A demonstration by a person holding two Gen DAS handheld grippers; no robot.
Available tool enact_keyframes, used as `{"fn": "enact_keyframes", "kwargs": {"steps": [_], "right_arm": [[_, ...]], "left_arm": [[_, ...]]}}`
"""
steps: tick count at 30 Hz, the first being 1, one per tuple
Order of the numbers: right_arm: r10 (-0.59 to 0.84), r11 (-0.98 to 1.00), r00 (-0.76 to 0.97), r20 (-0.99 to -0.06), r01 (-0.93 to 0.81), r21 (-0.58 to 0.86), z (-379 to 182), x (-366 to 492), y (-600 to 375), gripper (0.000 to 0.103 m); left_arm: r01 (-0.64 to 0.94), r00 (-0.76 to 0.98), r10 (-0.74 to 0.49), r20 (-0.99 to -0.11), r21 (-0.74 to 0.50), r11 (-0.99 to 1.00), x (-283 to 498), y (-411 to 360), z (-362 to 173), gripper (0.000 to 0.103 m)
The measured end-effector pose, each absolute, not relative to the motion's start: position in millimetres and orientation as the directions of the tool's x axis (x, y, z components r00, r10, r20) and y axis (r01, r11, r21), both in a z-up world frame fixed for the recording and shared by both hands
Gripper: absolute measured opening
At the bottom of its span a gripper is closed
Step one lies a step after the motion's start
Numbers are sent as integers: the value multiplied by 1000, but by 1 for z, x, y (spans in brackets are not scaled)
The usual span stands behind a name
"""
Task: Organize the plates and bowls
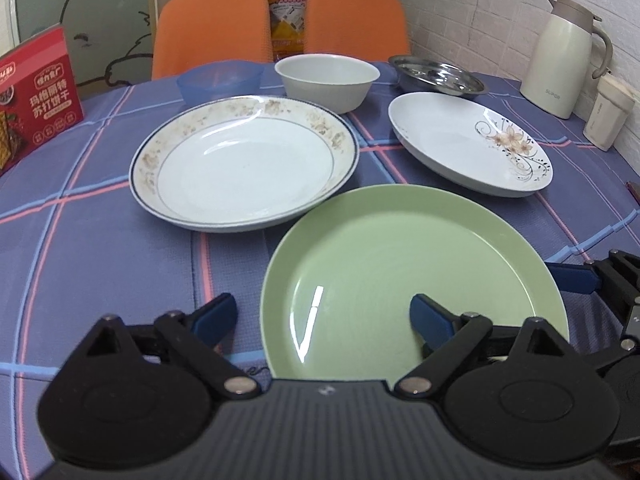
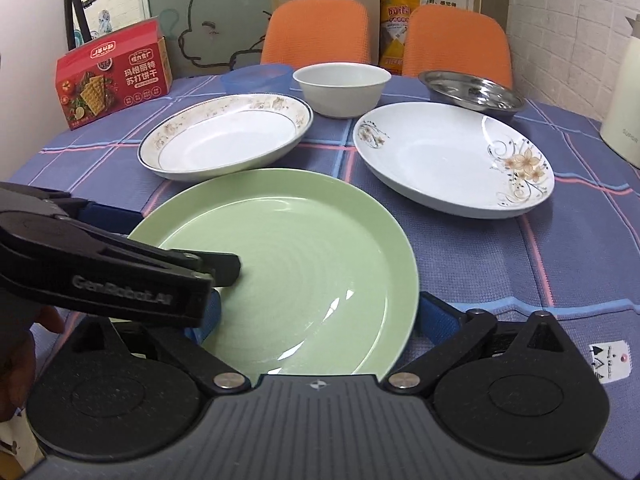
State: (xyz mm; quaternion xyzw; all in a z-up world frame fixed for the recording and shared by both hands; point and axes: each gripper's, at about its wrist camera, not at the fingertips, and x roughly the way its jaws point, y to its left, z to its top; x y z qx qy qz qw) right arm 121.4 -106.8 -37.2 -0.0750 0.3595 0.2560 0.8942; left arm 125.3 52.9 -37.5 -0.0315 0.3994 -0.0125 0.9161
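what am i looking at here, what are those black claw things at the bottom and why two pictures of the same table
There is no robot here. A person holds a two-finger gripper in each hand, and each gripper carries a camera that looks forward along its fingers. So there are two pictures: one from the left gripper, one from the right gripper. In the right view the left gripper also reaches in from the side.

Both grippers are open and hold nothing. They sit at the near edge of a green plate.

On the checked tablecloth behind it lie a gold-rimmed plate, a flower plate, a blue bowl, a white bowl and a steel dish.
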Motion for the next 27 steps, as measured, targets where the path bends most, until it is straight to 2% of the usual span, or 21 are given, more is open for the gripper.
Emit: {"fn": "enact_keyframes", "kwargs": {"steps": [3, 7, 9, 14, 21, 27], "right_arm": [[392, 868, 631, -669, -494, 44, -38, 113, -100, 90], [429, 869, 636, -642, -484, 100, -28, 103, -100, 90], [419, 867, 661, -623, -495, 58, -19, 92, -90, 91], [468, 836, 651, -597, -545, 61, -12, 78, -66, 91], [541, 776, 577, -612, -623, 98, -18, 69, -24, 91], [528, 772, 555, -643, -629, 91, -28, 70, -5, 91]], "left_arm": [[-20, 682, -31, -731, -61, 998, 123, 47, -37, 86], [-42, 674, -54, -737, -111, 993, 114, 61, -29, 85], [-51, 682, -65, -728, -136, 989, 104, 69, -22, 85], [-117, 706, 20, -708, -88, 989, 79, 91, -9, 85], [-225, 675, 97, -731, -80, 971, 54, 135, -16, 86], [-245, 660, 111, -743, -73, 967, 56, 148, -27, 85]]}}
